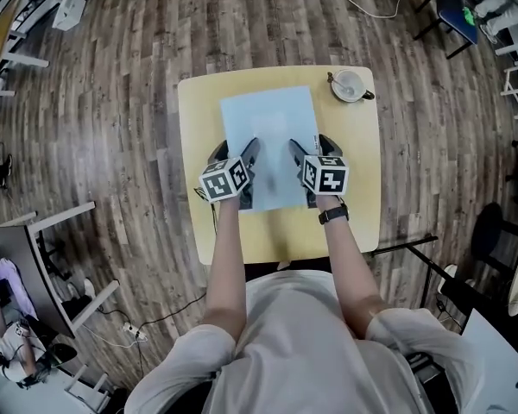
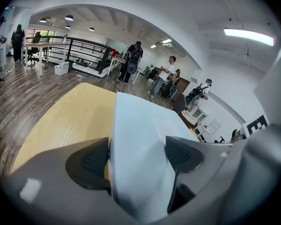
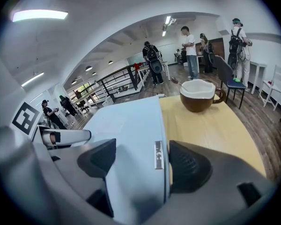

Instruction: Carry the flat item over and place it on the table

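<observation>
A pale blue flat item (image 1: 272,132) lies on the yellow table (image 1: 354,188), its long side pointing away from me. My left gripper (image 1: 236,150) straddles the item's near left edge, and my right gripper (image 1: 311,145) straddles its near right edge. In the left gripper view the item (image 2: 140,125) bulges up between the jaws of the left gripper (image 2: 136,156), touching both pads. In the right gripper view the item's edge (image 3: 131,125), which carries a small metal tag, fills the gap of the right gripper (image 3: 143,161).
A brown cup with a white inside (image 1: 348,84) stands at the table's far right corner, also visible as the cup (image 3: 199,95). Wood floor surrounds the table. Desks, chairs and several people stand farther off.
</observation>
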A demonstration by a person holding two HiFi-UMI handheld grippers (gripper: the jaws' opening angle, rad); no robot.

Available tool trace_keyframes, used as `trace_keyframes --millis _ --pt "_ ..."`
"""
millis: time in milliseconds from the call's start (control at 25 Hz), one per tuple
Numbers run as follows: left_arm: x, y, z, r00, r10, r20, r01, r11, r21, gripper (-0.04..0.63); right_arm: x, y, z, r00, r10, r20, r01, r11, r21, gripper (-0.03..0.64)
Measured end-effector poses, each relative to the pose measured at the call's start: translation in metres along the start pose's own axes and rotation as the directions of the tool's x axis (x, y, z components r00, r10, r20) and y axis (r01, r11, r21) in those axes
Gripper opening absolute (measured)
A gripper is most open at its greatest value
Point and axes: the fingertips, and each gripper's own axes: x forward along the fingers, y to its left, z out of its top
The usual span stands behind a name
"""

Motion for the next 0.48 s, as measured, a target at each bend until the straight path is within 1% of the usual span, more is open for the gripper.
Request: trace_keyframes --millis 120,240,320,400,480 --pt "-0.005 -0.001 0.004 1.0 -0.021 0.009 0.021 1.0 -0.018 0.38 -0.004 -0.001 0.004 1.0 0.018 0.01 -0.018 1.0 0.014 0.318" --pt "-0.019 -0.006 0.015 0.998 -0.035 0.045 0.036 0.999 -0.008 0.38 -0.021 -0.004 0.022 0.998 -0.001 0.068 0.003 1.0 -0.019 0.316" --pt "-0.034 -0.01 0.029 0.995 -0.025 0.096 0.024 1.0 0.014 0.38 -0.038 -0.001 0.039 0.992 -0.008 0.122 0.014 0.999 -0.052 0.316" --pt "-0.054 -0.018 0.044 0.988 -0.013 0.152 0.005 0.999 0.053 0.379 -0.057 0.007 0.055 0.984 -0.001 0.181 0.015 0.997 -0.076 0.316" --pt "-0.073 -0.033 0.06 0.979 -0.028 0.203 0.007 0.995 0.103 0.379 -0.078 0.017 0.071 0.971 0.01 0.241 0.015 0.995 -0.101 0.316"
